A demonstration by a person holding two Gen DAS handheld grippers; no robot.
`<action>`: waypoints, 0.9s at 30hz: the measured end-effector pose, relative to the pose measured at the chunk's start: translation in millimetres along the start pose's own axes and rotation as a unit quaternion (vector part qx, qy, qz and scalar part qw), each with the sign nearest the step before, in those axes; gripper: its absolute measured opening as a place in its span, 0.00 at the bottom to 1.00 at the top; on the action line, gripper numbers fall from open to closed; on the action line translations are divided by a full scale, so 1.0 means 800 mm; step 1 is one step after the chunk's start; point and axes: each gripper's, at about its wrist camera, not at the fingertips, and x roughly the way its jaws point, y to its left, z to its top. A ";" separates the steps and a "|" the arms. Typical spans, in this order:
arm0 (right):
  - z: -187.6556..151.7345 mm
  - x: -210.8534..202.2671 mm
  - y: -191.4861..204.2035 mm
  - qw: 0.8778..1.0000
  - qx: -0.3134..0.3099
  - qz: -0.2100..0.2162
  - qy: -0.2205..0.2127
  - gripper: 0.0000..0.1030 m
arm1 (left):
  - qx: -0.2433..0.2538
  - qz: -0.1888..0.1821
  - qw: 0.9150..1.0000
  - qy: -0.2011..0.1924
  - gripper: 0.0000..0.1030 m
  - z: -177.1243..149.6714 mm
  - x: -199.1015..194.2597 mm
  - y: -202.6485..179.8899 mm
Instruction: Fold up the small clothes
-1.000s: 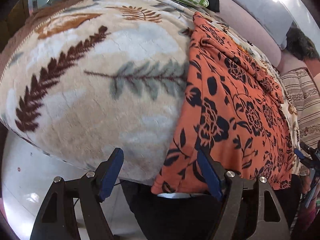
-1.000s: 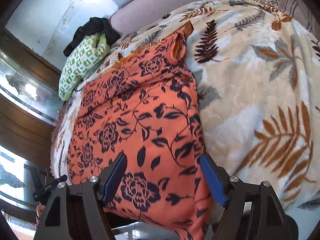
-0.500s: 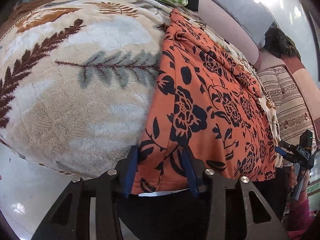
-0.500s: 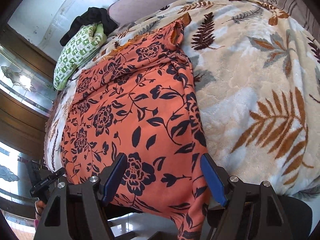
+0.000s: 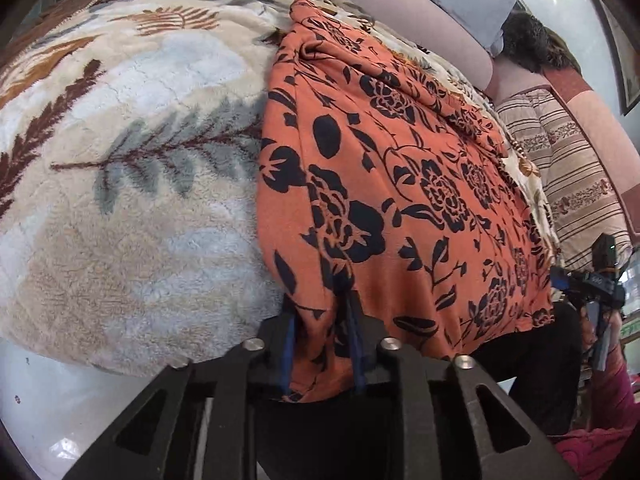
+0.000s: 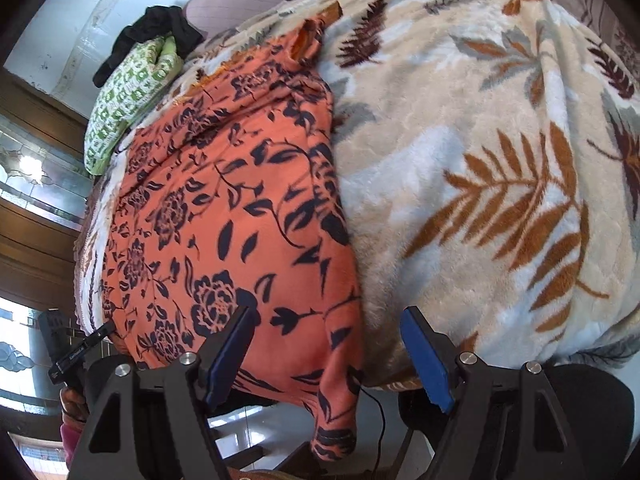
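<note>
At the bed's near edge, left hand-held gripper now closing on the garment's hanging hem, earlier wide apart; right hand-held gripper apart, astride the other corner. Ready for lifting.

One orange floral garment, one leaf-patterned blanket, one green patterned cushion, one dark garment, one striped pillow, two grippers: left gripper, right gripper
</note>
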 end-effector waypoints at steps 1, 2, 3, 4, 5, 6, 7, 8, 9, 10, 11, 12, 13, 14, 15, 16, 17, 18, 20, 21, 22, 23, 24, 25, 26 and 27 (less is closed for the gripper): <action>-0.003 0.004 0.000 1.000 -0.001 -0.004 0.006 0.77 | 0.000 -0.009 1.000 0.000 0.39 0.000 0.000 -0.001; -0.006 0.008 0.001 1.000 -0.003 -0.005 0.013 0.77 | 0.002 -0.010 1.000 -0.001 0.40 0.000 0.000 -0.003; -0.009 0.012 0.003 1.000 -0.007 -0.001 0.021 0.77 | 0.010 -0.004 1.000 -0.001 0.40 -0.001 0.002 -0.006; -0.013 0.018 0.004 0.999 -0.011 -0.001 0.030 0.77 | 0.021 0.001 1.000 0.000 0.40 -0.001 0.003 -0.010; -0.017 0.025 0.008 0.999 -0.020 -0.012 0.042 0.76 | 0.030 0.006 1.000 0.001 0.38 -0.002 0.003 -0.012; -0.022 0.033 0.013 0.998 -0.033 -0.026 0.056 0.73 | 0.035 0.012 0.999 0.004 0.26 -0.001 0.003 -0.013; -0.026 0.039 0.018 0.996 -0.046 -0.038 0.065 0.64 | 0.036 0.019 0.999 0.008 0.18 0.001 0.004 -0.011; -0.031 0.044 0.025 0.993 -0.069 -0.061 0.074 0.58 | 0.033 0.022 0.999 0.013 0.09 0.003 0.005 -0.009; -0.033 0.044 0.032 0.990 -0.088 -0.077 0.077 0.45 | 0.026 0.013 0.999 0.017 0.09 0.006 0.005 -0.004; -0.034 0.041 0.037 0.989 -0.098 -0.074 0.082 0.30 | 0.021 -0.002 1.000 0.018 0.08 0.008 0.002 -0.001; -0.032 0.037 0.038 0.989 -0.098 -0.069 0.086 0.23 | 0.023 -0.012 1.000 0.016 0.08 0.011 0.000 -0.001; -0.028 0.032 0.039 0.989 -0.097 -0.061 0.089 0.14 | 0.028 -0.019 0.999 0.016 0.08 0.014 -0.003 -0.004; -0.023 0.024 0.041 0.990 -0.093 -0.047 0.092 0.08 | 0.035 -0.024 0.999 0.016 0.08 0.017 -0.007 -0.007; -0.016 0.016 0.042 0.992 -0.086 -0.022 0.091 0.06 | 0.043 -0.031 0.999 0.013 0.08 0.022 -0.011 -0.013; -0.007 0.004 0.044 0.993 -0.077 0.010 0.086 0.06 | 0.049 -0.042 0.998 0.009 0.08 0.028 -0.019 -0.018; 0.002 -0.009 0.048 0.994 -0.073 0.037 0.074 0.06 | 0.052 -0.050 0.997 0.005 0.08 0.033 -0.025 -0.021; 0.012 -0.021 0.052 0.994 -0.072 0.058 0.059 0.06 | 0.056 -0.058 0.997 -0.002 0.08 0.041 -0.034 -0.026; 0.024 -0.034 0.057 0.993 -0.071 0.081 0.040 0.06 | 0.059 -0.065 0.996 -0.011 0.08 0.050 -0.044 -0.029; 0.047 -0.054 0.064 0.991 -0.061 0.117 0.008 0.06 | 0.055 -0.082 0.995 -0.027 0.08 0.069 -0.061 -0.031; 0.059 -0.061 0.067 0.990 -0.054 0.133 -0.006 0.06 | 0.052 -0.091 0.994 -0.035 0.08 0.079 -0.069 -0.031; 0.072 -0.066 0.070 0.988 -0.047 0.148 -0.023 0.06 | 0.049 -0.096 0.993 -0.043 0.08 0.089 -0.073 -0.034; 0.088 -0.071 0.070 0.986 -0.041 0.157 -0.042 0.06 | 0.045 -0.102 0.993 -0.050 0.08 0.101 -0.080 -0.033; 0.100 -0.073 0.071 0.985 -0.035 0.160 -0.055 0.06 | 0.041 -0.107 0.992 -0.057 0.08 0.114 -0.087 -0.032; 0.118 -0.074 0.069 0.984 -0.024 0.164 -0.071 0.06 | 0.039 -0.109 0.991 -0.064 0.08 0.127 -0.090 -0.035; 0.133 -0.072 0.070 0.982 -0.012 0.168 -0.082 0.06 | 0.035 -0.112 0.991 -0.071 0.08 0.143 -0.094 -0.033; 0.148 -0.072 0.068 0.981 -0.001 0.172 -0.093 0.06 | 0.029 -0.114 0.990 -0.076 0.08 0.158 -0.095 -0.032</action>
